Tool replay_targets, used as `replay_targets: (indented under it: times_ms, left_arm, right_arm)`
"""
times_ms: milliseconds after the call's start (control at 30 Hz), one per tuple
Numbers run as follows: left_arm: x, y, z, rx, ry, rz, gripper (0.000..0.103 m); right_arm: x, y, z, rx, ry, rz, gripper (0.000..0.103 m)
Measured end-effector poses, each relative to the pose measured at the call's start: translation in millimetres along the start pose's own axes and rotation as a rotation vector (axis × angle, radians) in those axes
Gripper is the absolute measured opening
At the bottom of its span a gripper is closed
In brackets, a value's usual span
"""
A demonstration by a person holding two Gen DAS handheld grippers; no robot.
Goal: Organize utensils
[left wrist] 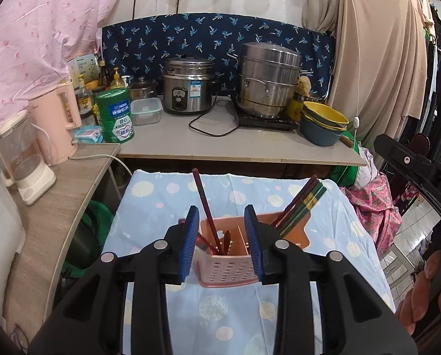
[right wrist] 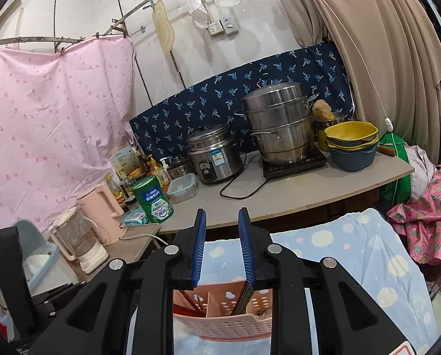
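Standing nearest: the left gripper [left wrist: 223,242], jaws spread, nothing pinched; its blue pads flank the pink utensil holder [left wrist: 228,266] without pressing on it.
Right gripper [right wrist: 220,247]: jaws apart and empty, poised above the same holder [right wrist: 223,324], which shows low between its arms.
Hand [left wrist: 427,290]: fingers wrapped on the other gripper's black handle at the right edge of the left view.
Holder, place: upright on the blue spotted cloth [left wrist: 238,313], divided into compartments.
Holder, left compartment: one dark red chopstick [left wrist: 205,207] standing tall, with a shorter brown piece beside it, possibly a spoon handle; too small to tell.
Holder, right compartment: a bundle of red and green chopsticks [left wrist: 301,207] leaning right.
Near counter, left: a clear jug [left wrist: 19,159] and a pink kettle [left wrist: 56,121].
Far counter: a green tin [left wrist: 115,115], a lidded clear food box [left wrist: 146,111], a rice cooker [left wrist: 188,87], a steel steamer pot [left wrist: 267,80] on a hob.
Bowls [left wrist: 324,124]: yellow ones nested in a blue one, at the counter's right end.
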State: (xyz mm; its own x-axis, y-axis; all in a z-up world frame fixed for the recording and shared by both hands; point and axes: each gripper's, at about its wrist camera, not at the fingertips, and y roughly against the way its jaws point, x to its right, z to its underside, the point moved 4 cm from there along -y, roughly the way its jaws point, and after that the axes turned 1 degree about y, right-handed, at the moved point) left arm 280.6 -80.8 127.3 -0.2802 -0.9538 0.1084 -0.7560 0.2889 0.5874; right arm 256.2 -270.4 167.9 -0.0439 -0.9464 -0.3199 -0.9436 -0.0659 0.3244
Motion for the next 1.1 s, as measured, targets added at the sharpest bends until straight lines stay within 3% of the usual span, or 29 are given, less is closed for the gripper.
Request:
replay_targets:
  times_ms: [200, 567, 667, 933, 1100]
  left_arm:
    - [0.0, 9.0, 22.0, -0.014, 0.004, -0.014, 0.047]
    - [6.7, 17.7, 74.4, -0.081, -0.024, -0.060, 0.047]
    - [8.5, 22.1, 84.2, -0.082, -0.036, -0.078, 0.057]
    - [14.4, 29.1, 105.5, -0.099, -0.057, -0.093, 0.060]
    - [16.3, 33.1, 115.7, -0.106, -0.060, -0.103, 0.072]
  right_arm:
    - [1.6, 16.2, 19.9, -0.034, -0.009, -0.008, 0.032]
    - [17.9, 37.0, 90.3, -0.159, -0.006, 0.058, 0.036]
    - [21.5, 42.9, 106.7, -0.192, -0.005, 0.074, 0.039]
    - [22.8, 57.9, 138.5, -0.267, 0.010, 0.094, 0.048]
    - [16.4, 66.6, 149.3, -0.287, 0.040, 0.115, 0.060]
